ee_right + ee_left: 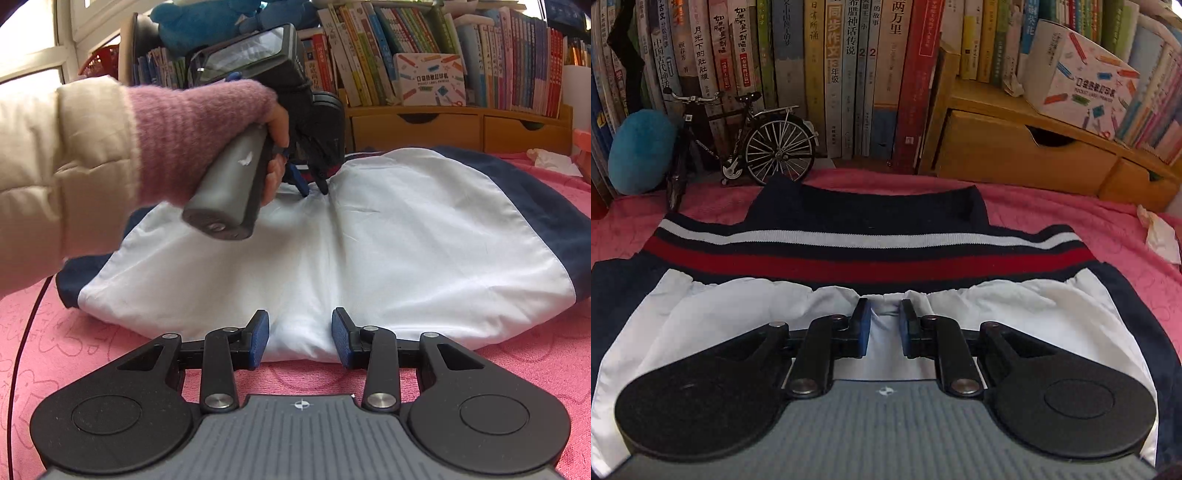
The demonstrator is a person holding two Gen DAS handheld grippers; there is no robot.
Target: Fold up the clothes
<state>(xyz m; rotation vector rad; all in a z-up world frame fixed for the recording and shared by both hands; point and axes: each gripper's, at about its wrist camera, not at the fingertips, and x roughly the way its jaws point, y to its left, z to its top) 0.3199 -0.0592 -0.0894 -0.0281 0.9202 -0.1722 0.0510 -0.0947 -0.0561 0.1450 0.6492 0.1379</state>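
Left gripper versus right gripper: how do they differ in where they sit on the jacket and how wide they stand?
The left gripper is at the jacket's far gathered hem by the striped band; the right gripper is at the near white edge. The left fingers stand narrower, with a fold of fabric between them; the right fingers stand wider around the edge. Both point down at the white panel.

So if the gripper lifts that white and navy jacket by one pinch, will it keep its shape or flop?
Probably flop: the jacket lies soft and creased on the pink cover, sagging in folds. The white panel looks thin and smooth, so it might slip. Its ribbed striped hem looks thicker and may give more hold.
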